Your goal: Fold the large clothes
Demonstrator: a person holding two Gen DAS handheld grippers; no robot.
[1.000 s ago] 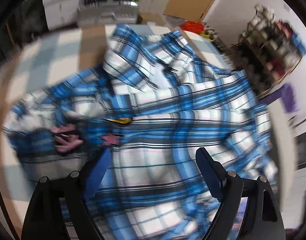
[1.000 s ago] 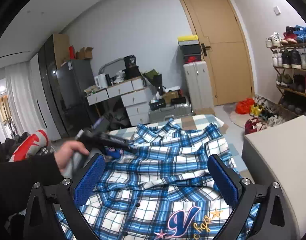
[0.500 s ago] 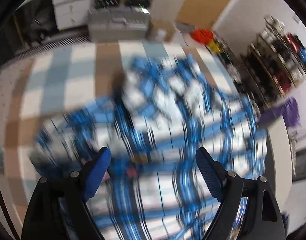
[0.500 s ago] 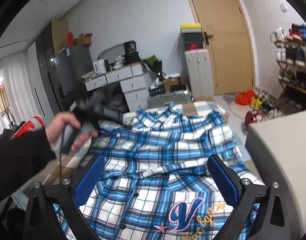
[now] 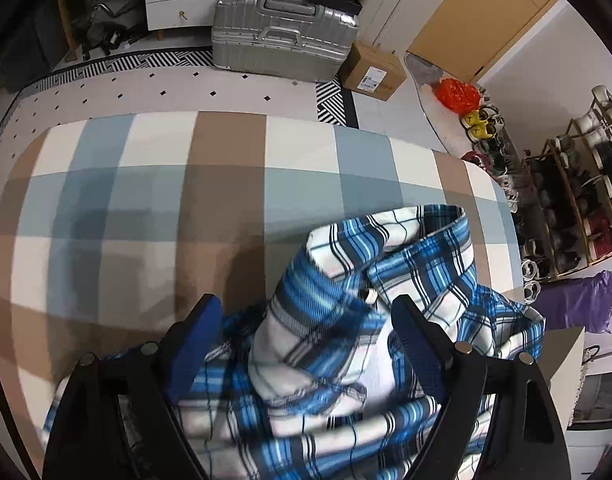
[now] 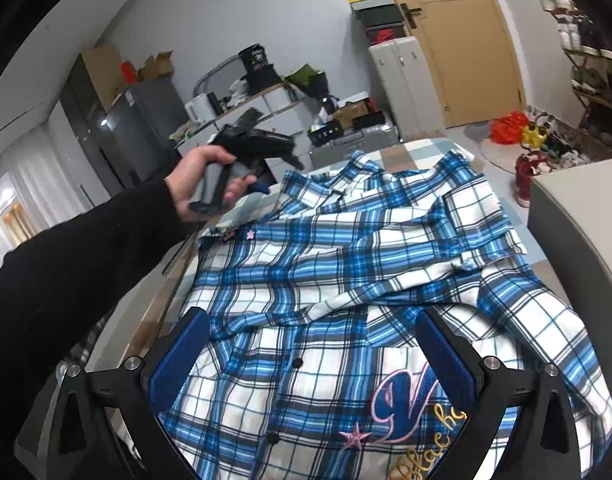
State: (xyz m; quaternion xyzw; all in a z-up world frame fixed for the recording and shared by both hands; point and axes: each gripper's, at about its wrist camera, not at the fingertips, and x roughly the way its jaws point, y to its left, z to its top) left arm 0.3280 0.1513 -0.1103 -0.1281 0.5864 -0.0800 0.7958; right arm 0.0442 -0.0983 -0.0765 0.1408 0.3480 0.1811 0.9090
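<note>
The blue, white and black plaid woven shirt lies face up across the checked tan, pale blue and cream padded surface, filling the lower centre and right of the right wrist view. It seems spread this way so that its sleeves and sides can be brought inward; the folding looks barely begun. One sleeve lies diagonally over the chest, and the collar sits bunched toward the upper centre of the cloth.

In the left wrist view the shirt's collar and shoulder rise in a soft hump in the lower centre of the frame. The left gripper has its blue textured pads spread wide on either side of that hump, gripping nothing, probably lined up to take a shoulder. In the right wrist view the person's left hand holds this tool in the air at centre left, above the shirt's edge.

The right gripper also stands wide and empty, above the lower chest, near the dark round buttons and the embroidered pink-and-blue letter patch.

The cloth looks thin, limp and creased, so it will likely sag and slide when lifted. The pads are ribbed, the gripper frames matt black and rigid.
</note>
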